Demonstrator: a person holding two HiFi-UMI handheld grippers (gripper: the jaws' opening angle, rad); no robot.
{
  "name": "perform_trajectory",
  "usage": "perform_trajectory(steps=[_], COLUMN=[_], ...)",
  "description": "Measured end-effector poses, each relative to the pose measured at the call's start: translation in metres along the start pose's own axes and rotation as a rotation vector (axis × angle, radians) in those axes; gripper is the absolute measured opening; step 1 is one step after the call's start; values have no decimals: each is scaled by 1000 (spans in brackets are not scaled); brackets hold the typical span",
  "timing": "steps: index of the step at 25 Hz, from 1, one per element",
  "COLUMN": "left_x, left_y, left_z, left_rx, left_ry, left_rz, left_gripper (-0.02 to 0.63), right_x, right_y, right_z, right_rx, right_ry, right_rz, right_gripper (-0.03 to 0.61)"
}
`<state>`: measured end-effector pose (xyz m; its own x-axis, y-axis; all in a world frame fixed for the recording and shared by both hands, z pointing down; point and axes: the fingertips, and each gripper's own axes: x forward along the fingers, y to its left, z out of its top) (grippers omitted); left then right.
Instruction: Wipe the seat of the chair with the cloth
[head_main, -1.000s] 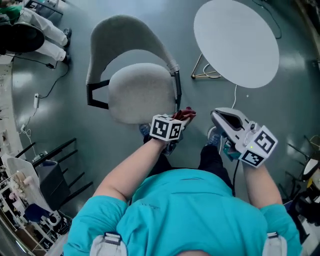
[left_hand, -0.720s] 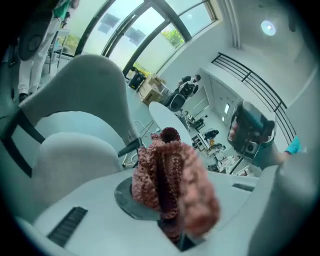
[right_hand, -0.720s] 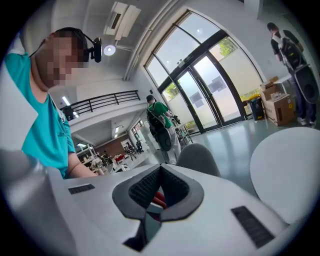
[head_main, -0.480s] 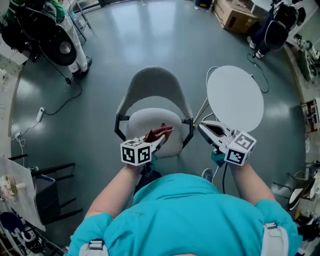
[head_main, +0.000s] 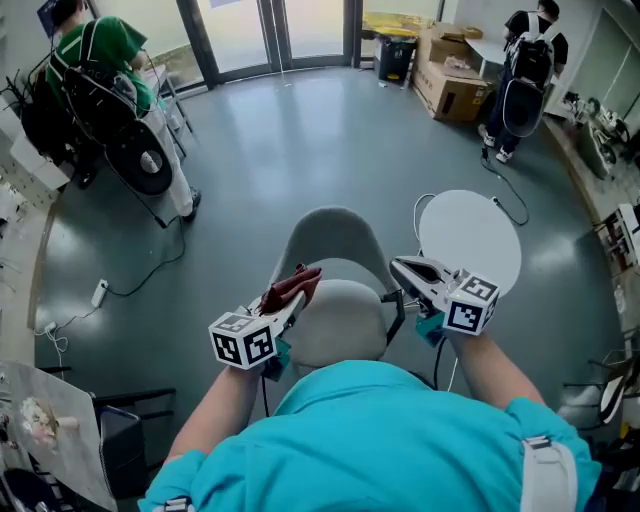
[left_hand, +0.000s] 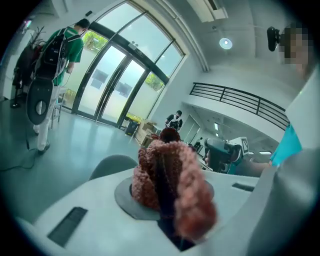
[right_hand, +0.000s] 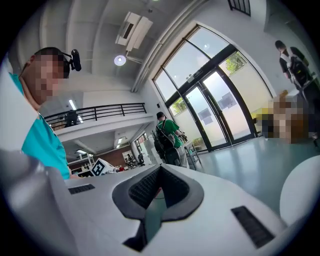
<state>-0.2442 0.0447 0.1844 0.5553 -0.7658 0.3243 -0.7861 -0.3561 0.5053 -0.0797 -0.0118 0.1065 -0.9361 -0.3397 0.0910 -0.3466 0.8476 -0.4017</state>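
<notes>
Your left gripper (head_main: 290, 300) is clenched on the dark red cloth (head_main: 296, 281), held up over the front-left of the chair's grey seat (head_main: 335, 325), right gripper (head_main: 400, 267) closed on nothing: tip the cloth down flat and press before sweeping.

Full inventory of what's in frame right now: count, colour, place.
chair: 1, grey, centre, under the grippers
round table: 1, white, right of the chair
cloth: 1, dark red, in the left gripper
cardboard boxes: at least 2, brown, far right
cable: 1, white plug, on the floor at left
person in green: 1, far left
person in black: 1, far right
left gripper: 1, white, shut on the cloth
right gripper: 1, white, shut, empty
</notes>
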Motion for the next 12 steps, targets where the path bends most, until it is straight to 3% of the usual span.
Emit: perform_trajectory(steps=[5,9,12], left_x=[-7,-5,-2], left_y=[-31,-61,-81], left_z=[58,102,124], left_rx=[77,145,144], left_ry=[-107,-250,-364], left_rz=[26,67,86], left_gripper=[60,60,60], right_x=[-19,-37,-42], right_y=[-18,-38,-50], right_z=[44,85,103], right_rx=[-62,-131,-163], right_ry=[-23,-26,2], right_rz=[-13,13,40], right_gripper=[-3,-4,-3])
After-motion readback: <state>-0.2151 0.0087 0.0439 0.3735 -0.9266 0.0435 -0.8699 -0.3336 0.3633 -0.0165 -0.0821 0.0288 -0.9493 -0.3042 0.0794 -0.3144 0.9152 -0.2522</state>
